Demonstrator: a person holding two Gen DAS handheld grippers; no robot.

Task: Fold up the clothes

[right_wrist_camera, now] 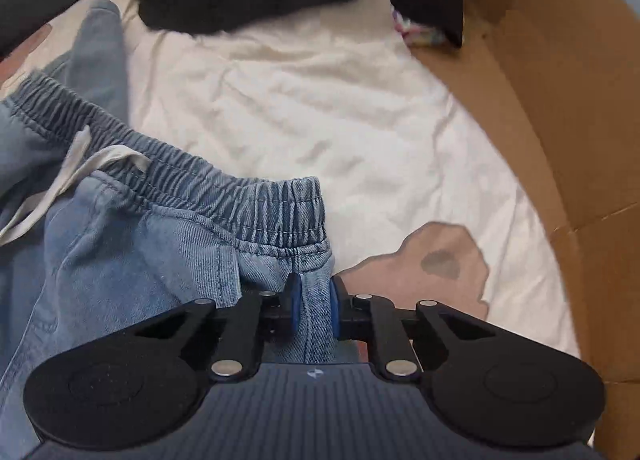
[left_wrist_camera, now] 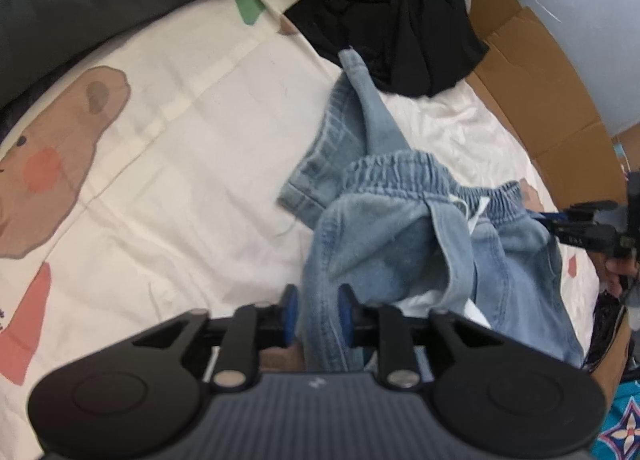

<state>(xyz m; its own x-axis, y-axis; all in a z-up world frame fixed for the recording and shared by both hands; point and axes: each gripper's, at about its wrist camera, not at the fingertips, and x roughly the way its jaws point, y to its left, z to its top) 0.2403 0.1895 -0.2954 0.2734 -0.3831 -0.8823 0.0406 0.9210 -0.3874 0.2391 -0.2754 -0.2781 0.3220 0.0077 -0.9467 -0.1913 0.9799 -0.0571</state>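
The jeans (left_wrist_camera: pixel 400 227) are held up in a bunch over the bed (left_wrist_camera: pixel 180 179), not yet flat and not folded. The left claw (left_wrist_camera: pixel 318 310) is clenched on a denim seam, with cloth pinched between its blue pads. The right claw (right_wrist_camera: pixel 314 308) is clenched on denim just below the elastic waistband (right_wrist_camera: pixel 224 195), at its end. One leg (left_wrist_camera: pixel 360 107) trails away toward the black garment (left_wrist_camera: pixel 384 19), which is heaped loose near the cardboard (left_wrist_camera: pixel 540 107). A white drawstring (right_wrist_camera: pixel 72 171) hangs from the waist. No crease or stacked layer is seen in the jeans, so the folding is judged to be left: the jeans are to be spread or straightened, then doubled. The black garment is also seen unfolded, so more is judged to remain.
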